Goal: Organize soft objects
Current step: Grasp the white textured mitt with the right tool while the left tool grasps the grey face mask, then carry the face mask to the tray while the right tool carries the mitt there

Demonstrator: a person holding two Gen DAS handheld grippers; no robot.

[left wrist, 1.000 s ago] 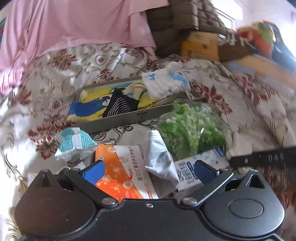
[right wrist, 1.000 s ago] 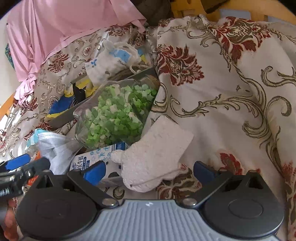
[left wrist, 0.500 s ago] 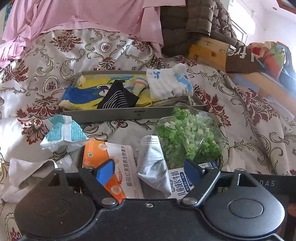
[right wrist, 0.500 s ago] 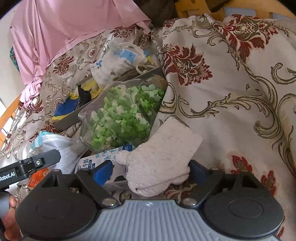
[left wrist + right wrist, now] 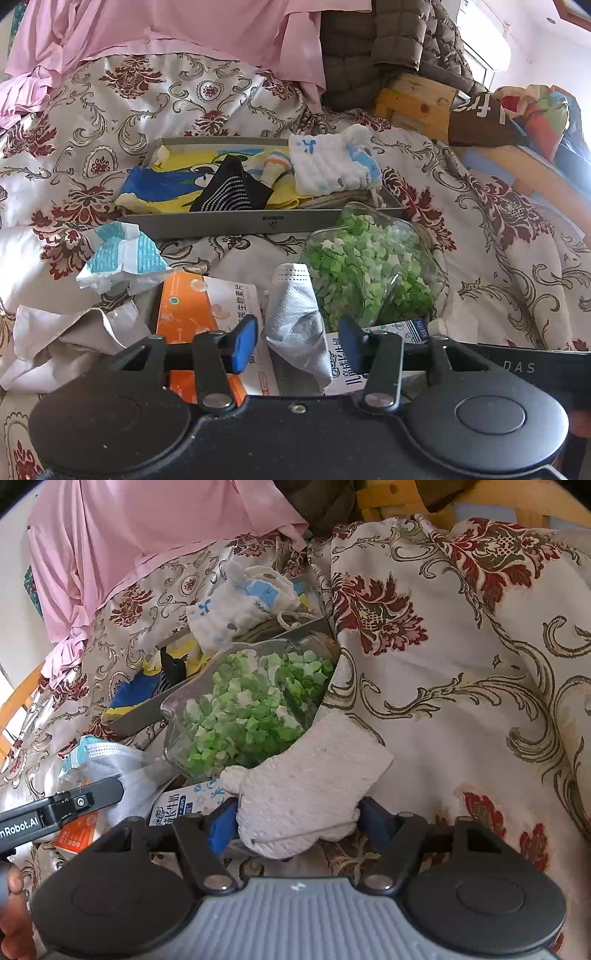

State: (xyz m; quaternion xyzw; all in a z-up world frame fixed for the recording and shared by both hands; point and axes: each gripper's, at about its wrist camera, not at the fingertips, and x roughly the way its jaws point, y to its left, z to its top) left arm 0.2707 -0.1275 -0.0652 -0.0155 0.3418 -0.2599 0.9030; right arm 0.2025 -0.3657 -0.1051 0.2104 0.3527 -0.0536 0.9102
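The white mitten [image 5: 308,794] is lying on the floral bedspread [image 5: 461,657], its cuff pointing up and right, long axis diagonal, its lower edge hidden behind the right gripper [image 5: 295,825], whose jaws are closing and touching its sides. The left gripper [image 5: 297,345] is closing its jaws around the grey face mask [image 5: 297,325], not yet pressing; the mask's lower end is hiding behind the gripper body.

Floral bedspread [image 5: 498,236] bears grey tray [image 5: 229,223], star jar [image 5: 369,269], mitten [image 5: 310,775].
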